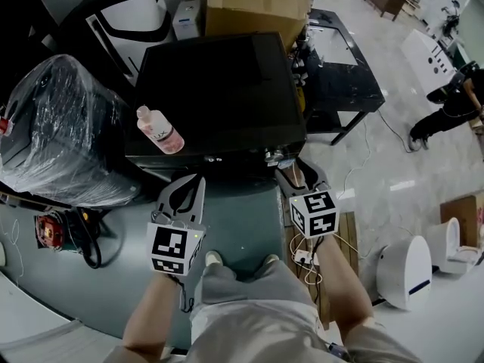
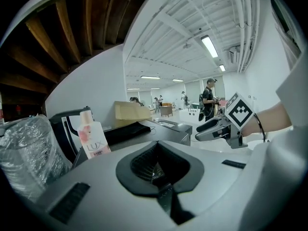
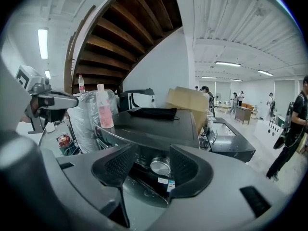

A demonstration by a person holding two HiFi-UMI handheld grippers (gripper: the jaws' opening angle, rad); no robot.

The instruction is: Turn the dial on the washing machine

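Observation:
The black washing machine (image 1: 219, 97) stands in front of me, with a pink bottle (image 1: 160, 131) lying on its lid. Its silver dial (image 3: 160, 166) sits on the front panel at the right end. My right gripper (image 3: 153, 163) is open and points straight at the dial. The dial shows in the gap just beyond the pads, and nothing touches it. In the head view this right gripper (image 1: 299, 176) hangs close to the machine's front right corner. My left gripper (image 1: 185, 195) hovers lower left of the panel, shut on nothing, its pads (image 2: 156, 170) meeting.
A plastic-wrapped appliance (image 1: 60, 127) stands to the left, with a red tool (image 1: 49, 231) on the floor below it. A cardboard box (image 1: 257, 2) sits behind the machine and a black table (image 1: 340, 66) to its right. A white device (image 1: 404, 267) and a person (image 1: 454, 104) are farther right.

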